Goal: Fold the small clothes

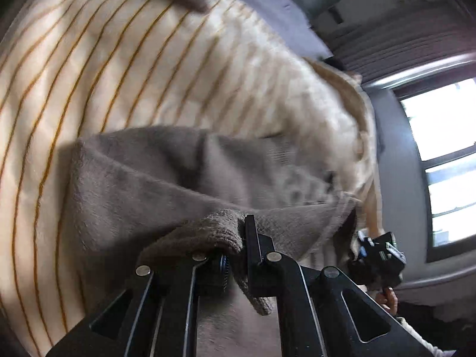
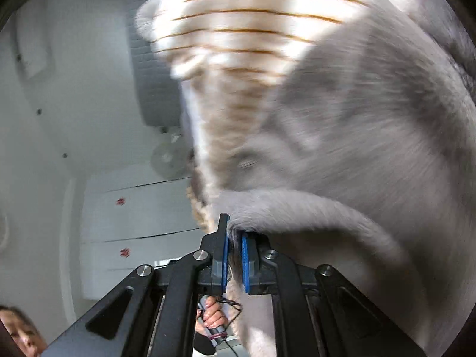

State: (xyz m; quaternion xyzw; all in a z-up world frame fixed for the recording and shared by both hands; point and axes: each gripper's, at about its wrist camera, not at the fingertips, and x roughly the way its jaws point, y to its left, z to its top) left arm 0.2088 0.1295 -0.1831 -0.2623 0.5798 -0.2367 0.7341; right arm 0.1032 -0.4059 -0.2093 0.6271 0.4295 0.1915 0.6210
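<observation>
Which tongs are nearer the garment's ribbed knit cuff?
Left. The left tongs are shut on the grey fleece garment right at its ribbed cuff. The right tongs pinch a plain fleece edge, no ribbing visible beside them.

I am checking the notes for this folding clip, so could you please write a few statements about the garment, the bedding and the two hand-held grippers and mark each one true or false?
1. The left hand-held gripper is shut on the grey-brown fleece garment. True.
2. The right hand-held gripper stands open with nothing between its pads. False: it is shut on an edge of the same garment.
3. The bedding under the garment is cream with thin orange-brown stripes. True.
4. The garment lies folded flat and is not gripped. False: both hand-held grippers pinch its edge and it hangs in loose folds.
5. The left wrist view shows a bright window. True.
</observation>
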